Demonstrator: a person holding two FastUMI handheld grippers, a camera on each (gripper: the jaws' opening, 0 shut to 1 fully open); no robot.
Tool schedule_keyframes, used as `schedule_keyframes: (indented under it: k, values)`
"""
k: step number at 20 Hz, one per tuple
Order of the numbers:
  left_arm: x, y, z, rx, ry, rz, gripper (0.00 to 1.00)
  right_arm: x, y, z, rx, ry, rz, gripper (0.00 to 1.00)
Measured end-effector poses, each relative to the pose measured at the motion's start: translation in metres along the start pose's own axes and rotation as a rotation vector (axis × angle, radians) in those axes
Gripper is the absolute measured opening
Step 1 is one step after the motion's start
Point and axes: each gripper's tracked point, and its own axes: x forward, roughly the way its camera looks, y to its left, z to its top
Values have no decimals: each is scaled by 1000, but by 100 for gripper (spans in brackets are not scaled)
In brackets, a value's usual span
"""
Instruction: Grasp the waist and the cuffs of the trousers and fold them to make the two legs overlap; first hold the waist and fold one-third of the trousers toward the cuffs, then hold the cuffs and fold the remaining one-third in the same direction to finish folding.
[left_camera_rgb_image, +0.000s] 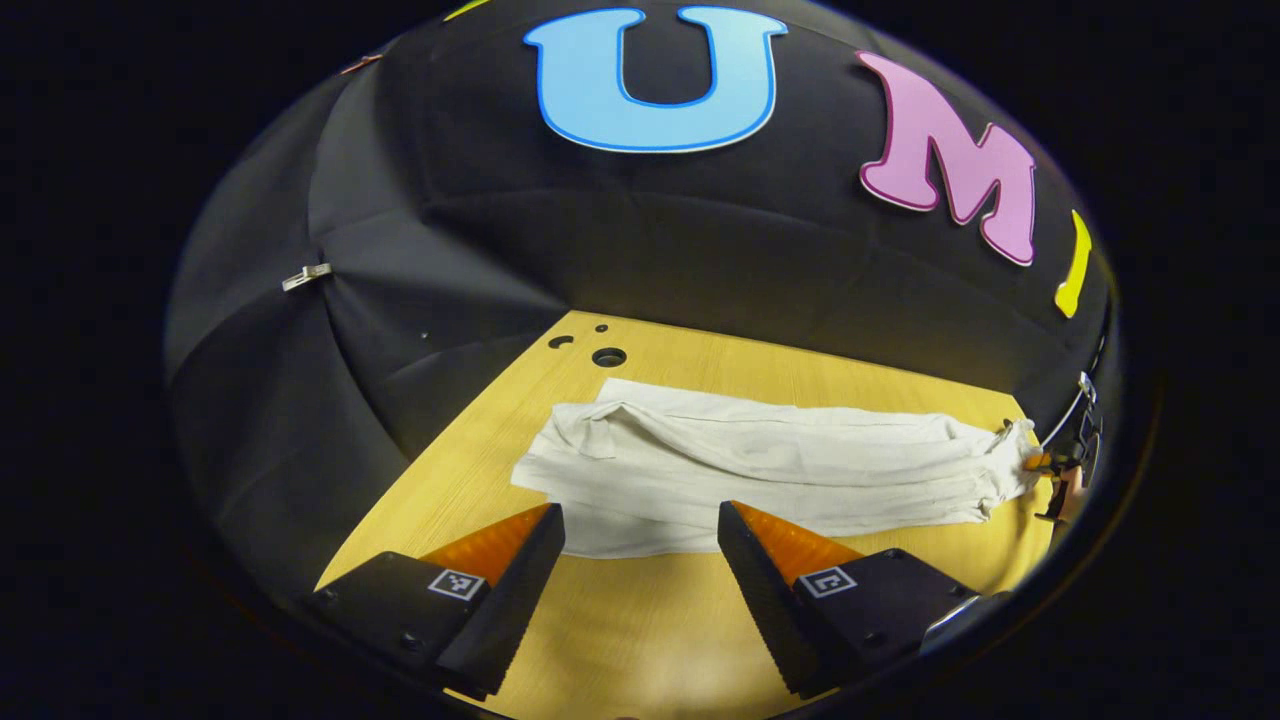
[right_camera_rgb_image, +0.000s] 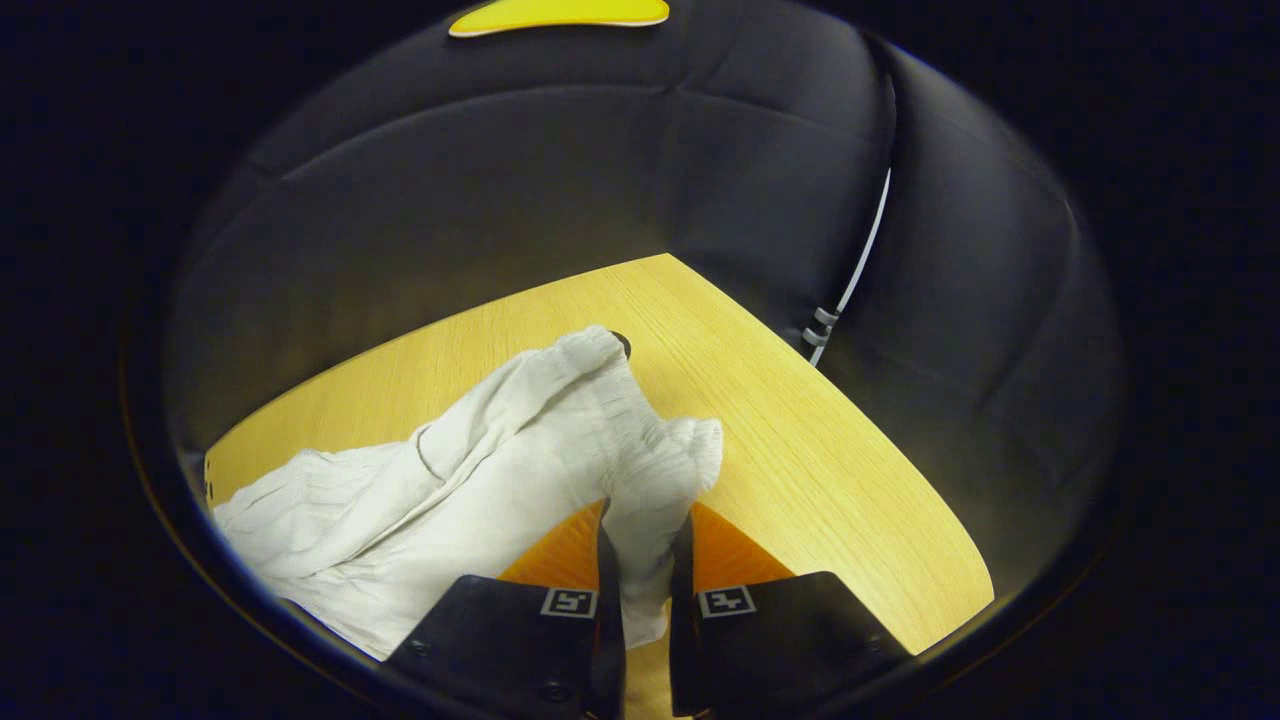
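In the left gripper view, your left gripper (left_camera_rgb_image: 640, 530) hovers over the near part of the desk (left_camera_rgb_image: 640, 640) with its two fingers (left_camera_rgb_image: 530, 570) spread wide apart and nothing between them. Just past the fingertips lies one pair of pale trousers (left_camera_rgb_image: 760, 470), stretched sideways across the wooden desk as a long, rumpled band. Its left end is flatter and broader; its right end is gathered into a bunch. At that right end you can see the other gripper (left_camera_rgb_image: 1050, 465), small and far off, touching the bunched cloth. Three round holes (left_camera_rgb_image: 608, 357) sit in the desk beyond the trousers, near the black wall. One small pale clip (left_camera_rgb_image: 306, 275) hangs on the cloth wall at the left.

In the right gripper view, your right gripper (right_camera_rgb_image: 645, 545) has its two fingers (right_camera_rgb_image: 607, 600) close together, clamped on a bunched, gathered end of the trousers (right_camera_rgb_image: 450, 490). The rest of the cloth trails off to the left, lying rumpled on the desk (right_camera_rgb_image: 820, 470). One dark hole (right_camera_rgb_image: 622, 343) peeks out from behind the cloth's far edge. One thin white cable (right_camera_rgb_image: 860, 270) runs down the black wall at the right.
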Motion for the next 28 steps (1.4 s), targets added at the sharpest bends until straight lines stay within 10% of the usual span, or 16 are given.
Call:
schedule_keyframes:
  k: [14, 28]
  values:
    - [-49, 2, -14, -111, 8, -6, 96, -111, 83, 102, -212, -275, 228, 22]
    - [-55, 40, 0, 12, -23, 1, 96, -119, 105, 95, -154, -192, 491, 22]
